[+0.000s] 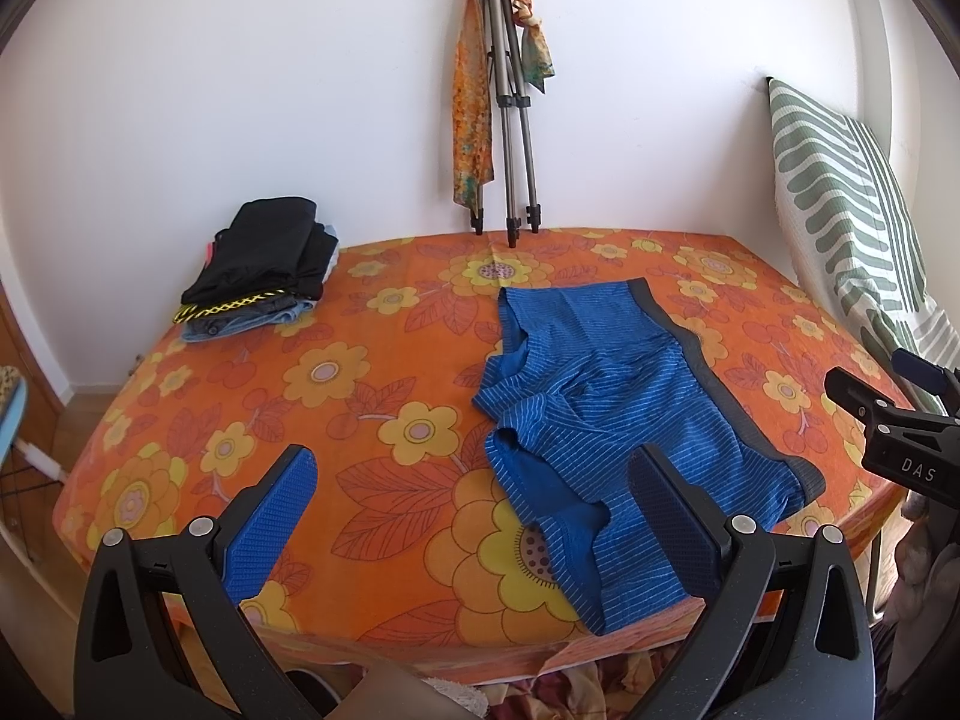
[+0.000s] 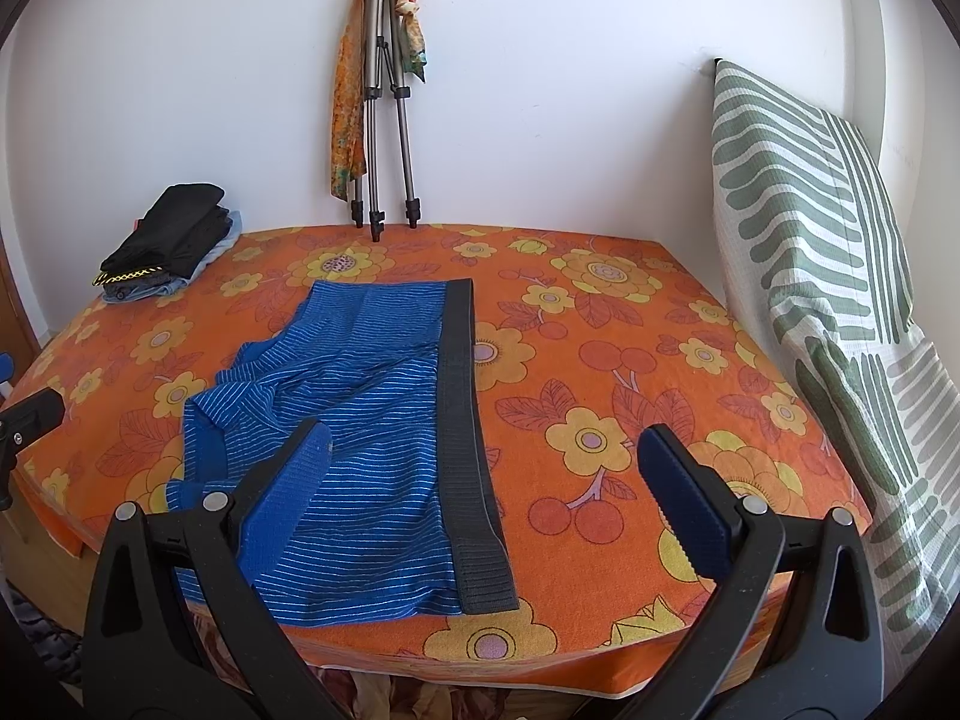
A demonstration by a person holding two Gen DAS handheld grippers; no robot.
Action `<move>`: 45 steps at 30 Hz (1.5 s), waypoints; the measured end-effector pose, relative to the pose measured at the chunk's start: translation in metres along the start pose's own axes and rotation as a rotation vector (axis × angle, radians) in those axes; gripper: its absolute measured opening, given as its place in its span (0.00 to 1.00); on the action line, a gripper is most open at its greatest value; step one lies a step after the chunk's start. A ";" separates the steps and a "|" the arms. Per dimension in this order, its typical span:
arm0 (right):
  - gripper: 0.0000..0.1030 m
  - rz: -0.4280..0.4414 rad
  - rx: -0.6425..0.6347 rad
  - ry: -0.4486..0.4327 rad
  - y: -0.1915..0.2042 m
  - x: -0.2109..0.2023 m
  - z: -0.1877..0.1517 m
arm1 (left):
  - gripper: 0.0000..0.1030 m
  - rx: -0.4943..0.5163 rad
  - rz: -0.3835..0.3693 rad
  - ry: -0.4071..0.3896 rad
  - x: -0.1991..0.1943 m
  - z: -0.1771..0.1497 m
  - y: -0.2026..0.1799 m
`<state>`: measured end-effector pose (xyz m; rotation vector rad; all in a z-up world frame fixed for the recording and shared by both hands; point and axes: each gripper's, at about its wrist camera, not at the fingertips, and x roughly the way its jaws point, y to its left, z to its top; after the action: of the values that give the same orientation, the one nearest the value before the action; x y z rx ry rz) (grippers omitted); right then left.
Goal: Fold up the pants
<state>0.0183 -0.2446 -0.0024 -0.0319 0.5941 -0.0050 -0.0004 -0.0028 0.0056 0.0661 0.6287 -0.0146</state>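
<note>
Blue striped shorts [image 1: 606, 408] with a dark grey waistband [image 2: 465, 438] lie spread, somewhat rumpled, on the orange flowered table cover [image 1: 372, 372]. Their leg ends point left and the waistband runs along their right side. My left gripper [image 1: 474, 480] hovers open over the front edge, its right finger above the near leg. My right gripper [image 2: 486, 456] is open too, straddling the waistband's near end from above. Neither holds anything. The right gripper's body also shows at the right edge of the left wrist view.
A stack of folded dark clothes [image 1: 264, 264] sits at the table's back left corner. A folded tripod [image 1: 510, 120] with a scarf leans on the wall behind. A green-striped cushion [image 2: 828, 276] stands along the right side.
</note>
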 end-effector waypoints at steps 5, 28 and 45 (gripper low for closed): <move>1.00 0.000 0.000 0.000 0.000 0.000 0.000 | 1.00 0.000 0.000 -0.001 0.000 0.000 0.000; 1.00 0.002 0.051 0.011 -0.046 -0.001 -0.008 | 1.00 0.034 -0.042 0.044 0.016 -0.013 0.003; 0.73 0.286 0.028 0.263 -0.063 0.021 -0.059 | 0.61 0.149 -0.253 0.194 0.025 -0.041 -0.005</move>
<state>0.0030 -0.3098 -0.0616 0.0823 0.8570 0.2635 -0.0050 -0.0052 -0.0426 0.1331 0.8265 -0.3031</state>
